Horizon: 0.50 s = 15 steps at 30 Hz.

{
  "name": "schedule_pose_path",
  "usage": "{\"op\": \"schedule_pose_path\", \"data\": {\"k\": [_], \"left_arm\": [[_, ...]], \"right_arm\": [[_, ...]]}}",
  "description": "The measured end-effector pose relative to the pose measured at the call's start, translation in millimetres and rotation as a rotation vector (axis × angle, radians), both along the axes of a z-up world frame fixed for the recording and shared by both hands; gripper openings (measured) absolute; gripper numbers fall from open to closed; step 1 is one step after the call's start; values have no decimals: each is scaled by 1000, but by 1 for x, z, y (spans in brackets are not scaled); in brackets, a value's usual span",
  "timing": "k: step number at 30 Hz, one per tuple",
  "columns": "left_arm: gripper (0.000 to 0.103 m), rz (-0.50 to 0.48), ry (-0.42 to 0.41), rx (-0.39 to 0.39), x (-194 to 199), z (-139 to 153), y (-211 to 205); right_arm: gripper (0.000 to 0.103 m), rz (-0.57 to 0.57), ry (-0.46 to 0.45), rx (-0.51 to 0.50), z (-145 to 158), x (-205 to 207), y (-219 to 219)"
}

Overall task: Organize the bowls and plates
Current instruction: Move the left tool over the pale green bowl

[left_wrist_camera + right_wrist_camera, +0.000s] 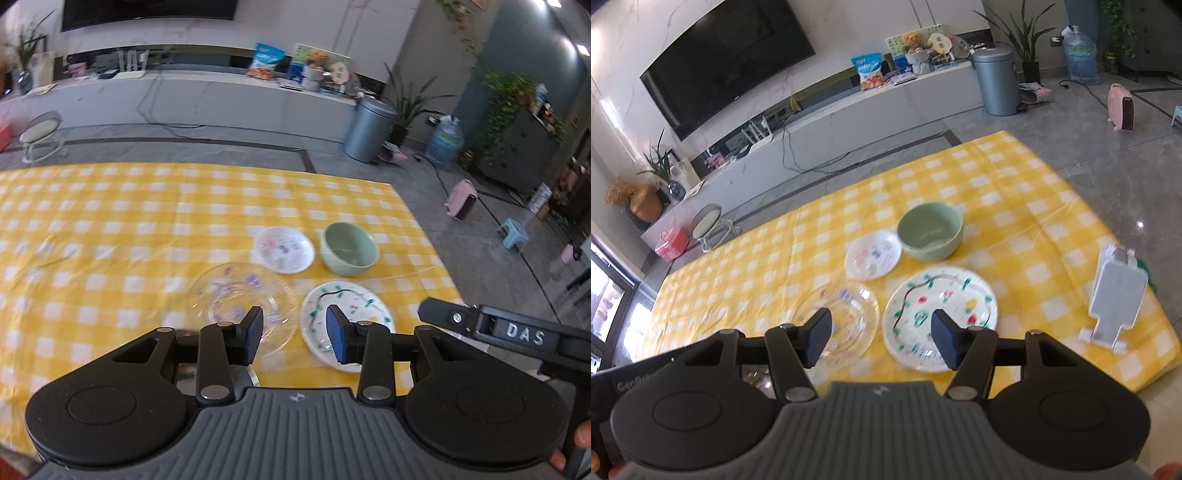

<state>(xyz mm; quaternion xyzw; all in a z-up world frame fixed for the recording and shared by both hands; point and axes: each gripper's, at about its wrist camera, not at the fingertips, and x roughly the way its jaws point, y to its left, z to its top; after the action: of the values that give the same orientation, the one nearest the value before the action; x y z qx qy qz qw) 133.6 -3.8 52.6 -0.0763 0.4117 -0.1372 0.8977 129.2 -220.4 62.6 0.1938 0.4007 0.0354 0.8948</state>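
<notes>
Bench cloth [1015, 206]: yellow-white check, smooth, slight sheen, creased. Green bowl [930, 230]: glazed, glossy. Clear plate [836, 321] left of it: transparent, glass-like. Two white printed plates [940, 317] [873, 254]: smooth, glossy. Gripper [881, 334] bodies: matt black plastic; pads [942, 338] dark blue, matt.

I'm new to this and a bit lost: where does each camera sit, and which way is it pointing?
Left wrist: on the left gripper, looking forward over open fingers at the clear plate; the right gripper intrudes.
Right wrist: on the right gripper, over open fingers, facing the patterned plate.
Both show the green bowl and small white plate.
</notes>
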Motion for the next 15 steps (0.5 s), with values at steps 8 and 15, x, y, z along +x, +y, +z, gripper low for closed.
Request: {"op": "schedule_pose_path", "data": {"k": [8, 15], "left_arm": [[44, -37, 60, -10, 42, 0, -26], [44, -51, 80, 11, 80, -5, -45]], "right_arm": [[63, -13, 24, 8, -15, 39, -23], [63, -40, 72, 30, -35, 79, -35]]}}
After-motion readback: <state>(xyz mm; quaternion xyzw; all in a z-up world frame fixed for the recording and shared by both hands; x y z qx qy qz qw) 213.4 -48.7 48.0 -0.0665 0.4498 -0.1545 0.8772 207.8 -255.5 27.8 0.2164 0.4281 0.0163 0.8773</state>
